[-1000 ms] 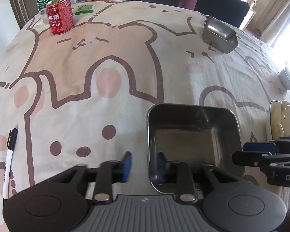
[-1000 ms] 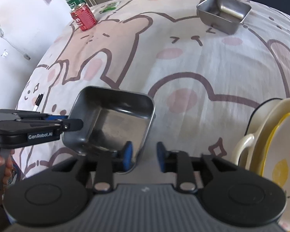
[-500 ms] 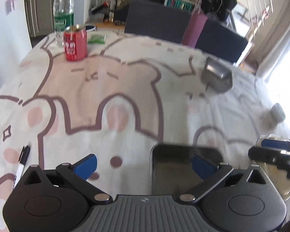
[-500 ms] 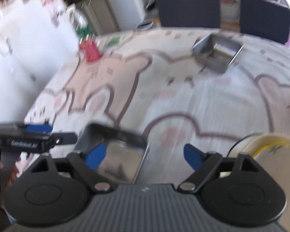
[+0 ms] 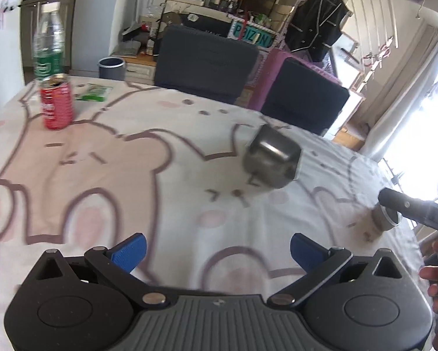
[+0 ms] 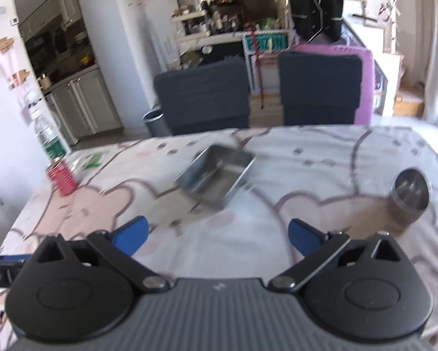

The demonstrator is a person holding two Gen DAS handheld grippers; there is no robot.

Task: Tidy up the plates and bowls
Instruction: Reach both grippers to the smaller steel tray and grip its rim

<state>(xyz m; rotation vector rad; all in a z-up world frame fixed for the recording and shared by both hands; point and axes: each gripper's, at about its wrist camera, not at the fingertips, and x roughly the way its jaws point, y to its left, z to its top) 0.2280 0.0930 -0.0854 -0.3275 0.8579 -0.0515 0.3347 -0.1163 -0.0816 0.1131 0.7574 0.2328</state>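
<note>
**Both grippers spread wide and empty above the tablecloth**

On my left wrist feed, far left, I see a clear water bottle (image 5: 48, 47) with a green label whose lettering I cannot read. Just in front of it stands a red drink can (image 5: 57, 103); its white print is too blurred to make out. A green packet (image 5: 94, 92) lies just right of the can, its writing also illegible. My left gripper (image 5: 217, 248) sits low centre with its blue pads far apart and nothing between them. Right of centre, the square steel bowl (image 5: 271, 161) rests on the bear-print tablecloth (image 5: 131, 175), smeared by motion. In the background a teal sign (image 5: 252, 35) shows letters, perhaps "P IZON", partly covered. At the right edge the other tool pokes in with "D" visible and the rest cut off, crossing in front of a small steel cup (image 5: 383, 219).

On my right wrist feed, the left tool is cut off at the lower left edge, its label unreadable. The bottle (image 6: 48, 140) and can (image 6: 61, 177) sit at left, both blurred. My right gripper (image 6: 217, 238) is likewise spread wide and holds nothing. The steel bowl (image 6: 216, 174) lies at centre, well beyond the pads; the steel cup (image 6: 409, 199) stands at right.
</note>
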